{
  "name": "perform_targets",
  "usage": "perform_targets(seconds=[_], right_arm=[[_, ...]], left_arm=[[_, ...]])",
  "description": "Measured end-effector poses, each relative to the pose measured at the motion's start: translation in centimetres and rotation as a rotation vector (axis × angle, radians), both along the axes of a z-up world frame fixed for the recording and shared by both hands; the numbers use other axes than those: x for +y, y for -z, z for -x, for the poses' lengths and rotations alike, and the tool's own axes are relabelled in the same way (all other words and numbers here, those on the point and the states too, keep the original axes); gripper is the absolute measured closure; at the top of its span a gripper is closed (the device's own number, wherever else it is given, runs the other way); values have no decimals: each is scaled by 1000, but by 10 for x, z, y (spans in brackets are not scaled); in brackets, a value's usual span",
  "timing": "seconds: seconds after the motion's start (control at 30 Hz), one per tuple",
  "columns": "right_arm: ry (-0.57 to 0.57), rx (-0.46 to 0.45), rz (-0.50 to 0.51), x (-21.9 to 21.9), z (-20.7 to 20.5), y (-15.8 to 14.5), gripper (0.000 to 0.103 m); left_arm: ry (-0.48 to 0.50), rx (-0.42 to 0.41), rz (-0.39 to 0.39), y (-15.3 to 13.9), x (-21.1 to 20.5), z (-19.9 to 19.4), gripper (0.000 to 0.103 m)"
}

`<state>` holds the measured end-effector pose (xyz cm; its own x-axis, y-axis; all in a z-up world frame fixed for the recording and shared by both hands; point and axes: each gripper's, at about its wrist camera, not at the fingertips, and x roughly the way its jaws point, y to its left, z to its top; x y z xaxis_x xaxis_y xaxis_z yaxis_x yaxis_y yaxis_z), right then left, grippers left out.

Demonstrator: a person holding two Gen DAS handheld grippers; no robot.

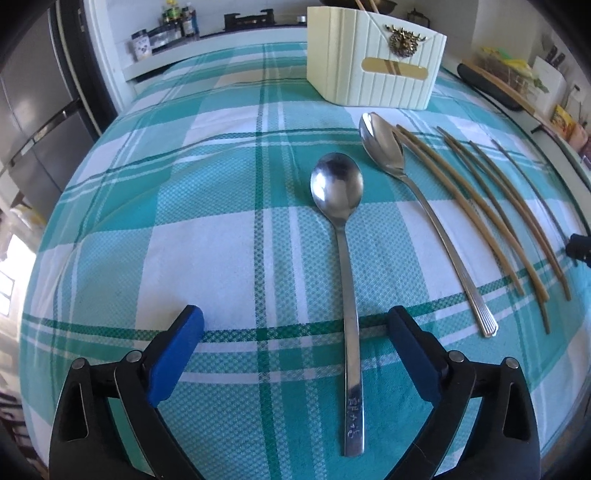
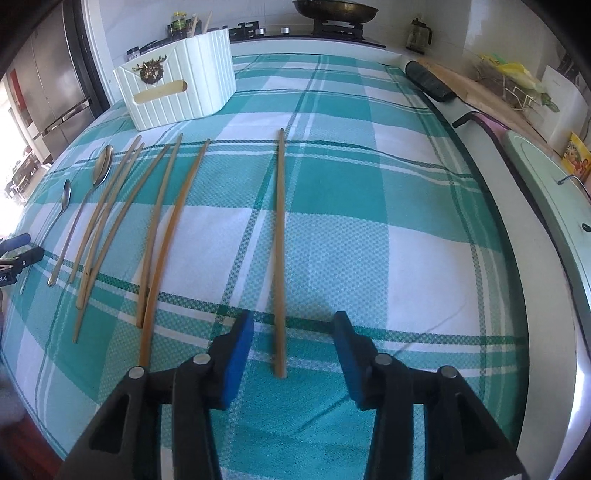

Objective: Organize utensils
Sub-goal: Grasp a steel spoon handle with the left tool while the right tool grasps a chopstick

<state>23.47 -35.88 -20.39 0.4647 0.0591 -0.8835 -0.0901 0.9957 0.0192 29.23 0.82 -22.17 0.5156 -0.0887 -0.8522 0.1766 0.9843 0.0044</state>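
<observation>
My left gripper (image 1: 295,325) stands wide open over the checked cloth, its blue pads on either side of the handle of a steel spoon (image 1: 345,280) without touching it. A second, longer spoon (image 1: 413,206) and several bamboo chopsticks (image 1: 491,218) lie to its right. My right gripper (image 2: 293,332) is open too, and a lone chopstick (image 2: 279,251) lies between its pads, untouched. The other chopsticks (image 2: 162,236) and both spoons (image 2: 99,173) lie to the left. A cream ribbed holder (image 1: 373,62) (image 2: 177,88) stands at the far end, sticks poking out of it.
A teal and white checked cloth (image 2: 369,229) covers the counter. A stove with a dark pan (image 2: 334,11) and jars (image 1: 177,22) stand behind. A cutting board (image 2: 465,85) and a pale green tray (image 2: 546,184) lie along the right edge.
</observation>
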Motion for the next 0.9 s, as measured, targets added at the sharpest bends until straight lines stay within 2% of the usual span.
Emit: perform_targets(seconds=[0.23,0.4,0.5,0.6,0.63,0.67,0.7,0.8,0.9], right_arm=[[-67,49,13,7,-41,0,58],[-99,73,8,13,-86,-2,66],[-116,80,4,19,-112,-2,70],[-117,84,-2,23,-139,0,74],[-114,86,-5,24,-148,1,78],[-107,80,-7,24,-155,1,89],[-100,83,-14,24,-162,1,95],[-51,89,-62,20,-175,0,97],[-22,31,-103,15,-166,-17,97]], left_arm=[[-9,12,-1,-1,-14,-25,4],[10,14,-5,-3,-28,-44,11],[14,18,2,-5,-30,-54,20],[18,15,-3,-7,-31,-63,33],[19,8,-8,-8,-31,-66,42],[31,3,6,-9,-30,-68,61],[38,1,25,-10,-29,-71,66],[45,7,36,-12,-27,-75,67],[50,-30,56,-24,-21,-68,67]])
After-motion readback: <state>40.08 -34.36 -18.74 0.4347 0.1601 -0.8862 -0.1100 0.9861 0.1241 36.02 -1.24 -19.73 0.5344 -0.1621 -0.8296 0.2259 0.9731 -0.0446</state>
